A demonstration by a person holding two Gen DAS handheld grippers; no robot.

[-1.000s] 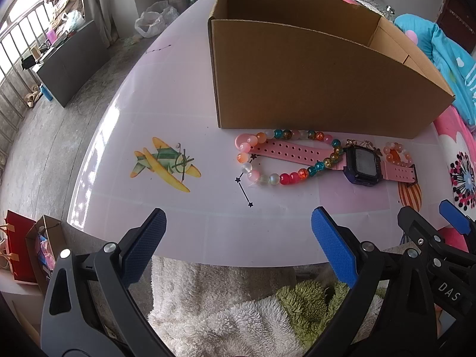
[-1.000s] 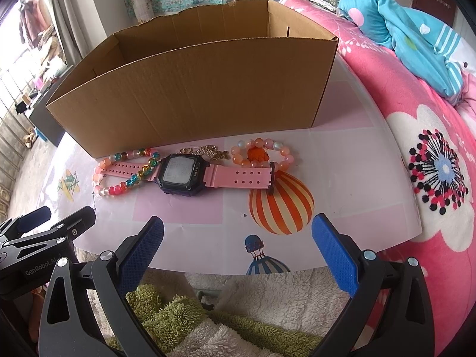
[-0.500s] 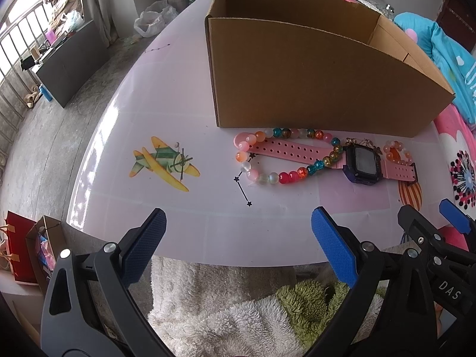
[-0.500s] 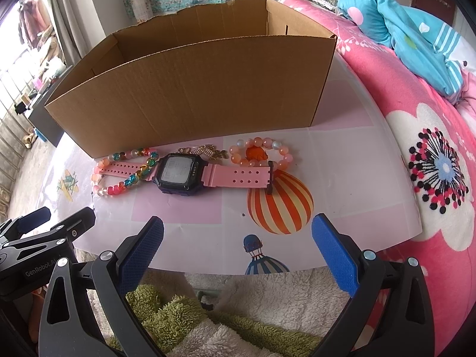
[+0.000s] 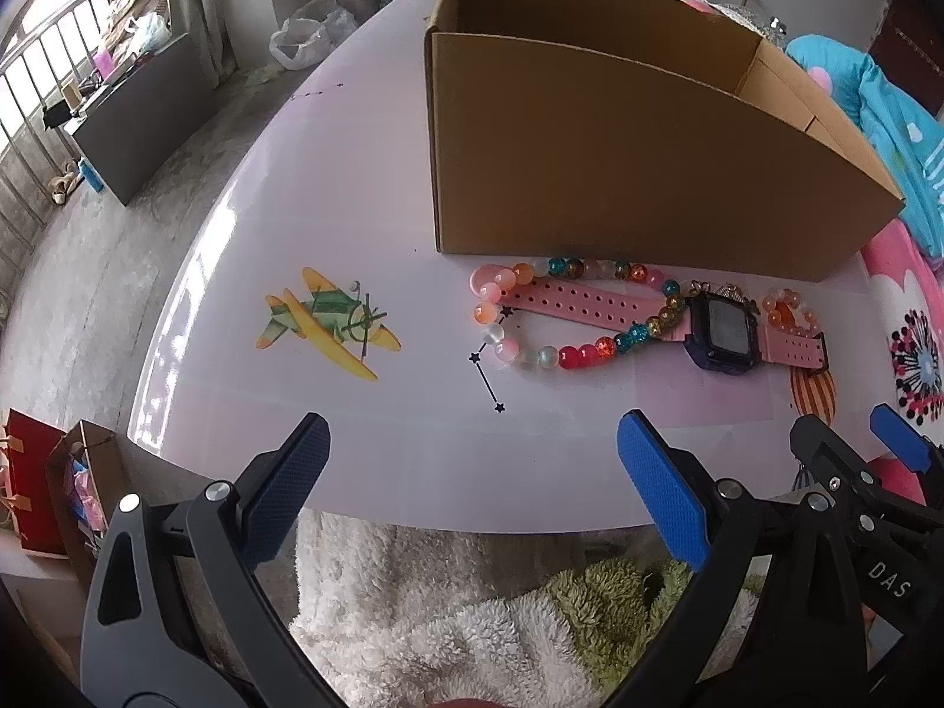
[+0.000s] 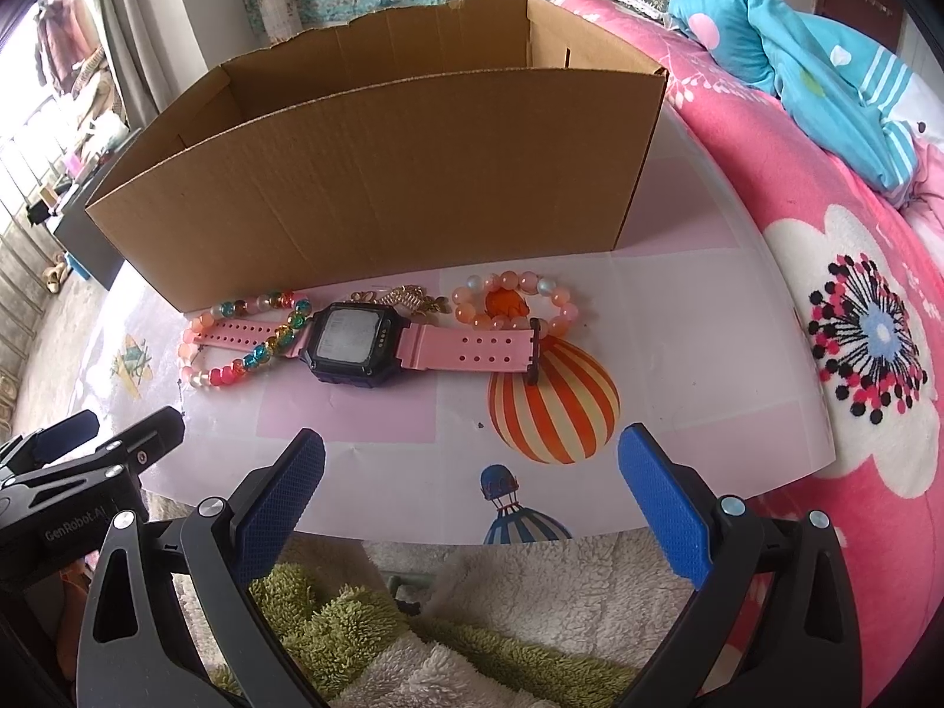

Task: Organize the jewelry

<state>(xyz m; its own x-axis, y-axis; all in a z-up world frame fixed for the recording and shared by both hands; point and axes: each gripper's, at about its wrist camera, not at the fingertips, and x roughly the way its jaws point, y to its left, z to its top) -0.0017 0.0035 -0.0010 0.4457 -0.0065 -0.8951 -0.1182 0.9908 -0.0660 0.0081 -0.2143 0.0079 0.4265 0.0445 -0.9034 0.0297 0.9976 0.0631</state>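
A pink-strapped watch (image 5: 720,333) (image 6: 354,339) lies flat on the table in front of an open cardboard box (image 5: 619,165) (image 6: 377,177). A multicoloured bead bracelet (image 5: 566,354) (image 6: 236,369) loops around its left strap. A peach bead bracelet (image 6: 513,295) (image 5: 784,307) lies by its right strap, and a small gold chain piece (image 6: 407,298) sits behind the watch face. My left gripper (image 5: 472,472) hangs open over the table's near edge, below the multicoloured bracelet. My right gripper (image 6: 472,475) is open too, near the edge below the watch's right strap. Neither holds anything.
The white table (image 5: 413,200) carries printed pictures: a plane (image 5: 330,321) and a striped balloon (image 6: 551,401). A pink flowered bed (image 6: 855,324) with a blue blanket (image 6: 826,76) lies to the right. Fluffy white and green fabric (image 5: 472,602) lies below the near edge.
Both grippers have crept slightly forward towards the jewellery; both stay open. The jewellery and box have not moved.
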